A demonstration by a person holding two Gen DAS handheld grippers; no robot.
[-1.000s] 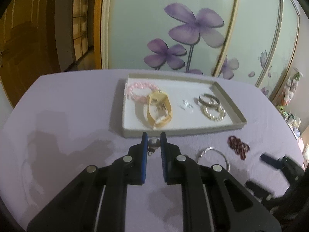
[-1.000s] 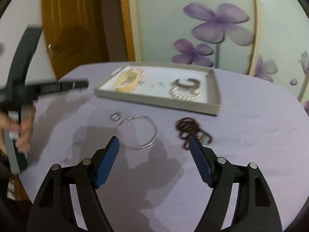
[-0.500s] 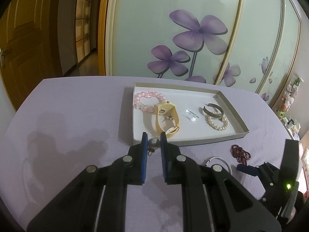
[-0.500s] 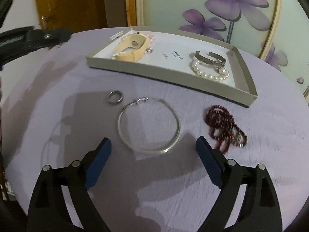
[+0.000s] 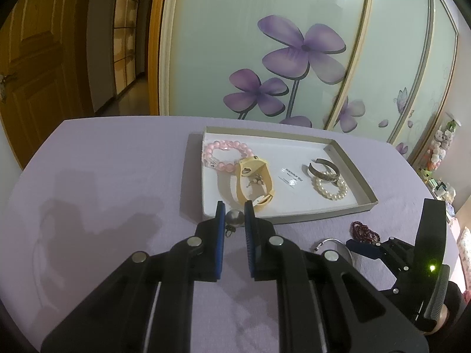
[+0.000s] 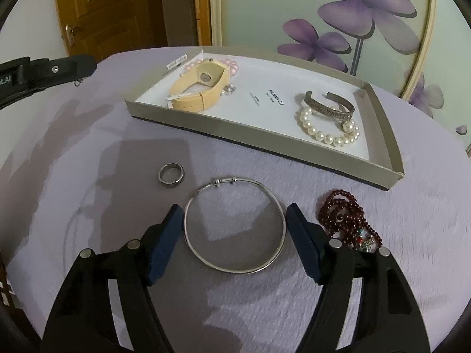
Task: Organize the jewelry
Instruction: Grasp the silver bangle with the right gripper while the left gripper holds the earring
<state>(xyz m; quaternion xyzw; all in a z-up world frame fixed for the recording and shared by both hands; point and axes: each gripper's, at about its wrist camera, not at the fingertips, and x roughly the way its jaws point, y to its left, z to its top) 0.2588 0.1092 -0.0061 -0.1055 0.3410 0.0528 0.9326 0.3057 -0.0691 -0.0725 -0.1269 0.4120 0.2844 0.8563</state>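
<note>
On the lilac table (image 6: pixel 412 235), just short of the tray's near wall, the right gripper (image 6: pixel 232 235) straddles a silver bangle (image 6: pixel 235 226) lying flat; its jaws have just been narrowing, and the blue pads sit right at the hoop's two sides. Contact cannot be told for certain; a thin gap seems to show on the left. In the left wrist view only a sliver of the bangle shows, the rest hidden behind the left gripper's arm.

The left gripper (image 5: pixel 234 217) pinches a small metal ball-shaped piece (image 5: pixel 234 217), type unclear, a tiny loop hanging under it, held at the tray's near-left corner.

A plain ring (image 6: pixel 171 174) lies left of the bangle, apart from it. A heap of dark red beads (image 6: pixel 344 217) lies right of it, partly covered by the right finger.

Tray (image 6: pixel 265 138), toward the table's far edge: tan strap watch (image 6: pixel 200 88) at its left, pink bead bracelet (image 5: pixel 225 156) mostly hidden behind the watch in the right wrist view; something small and glittery beside the watch, unreadable; metal cuff (image 6: pixel 326 104) and pearl bracelet (image 6: pixel 329 129) touching at the right end.
</note>
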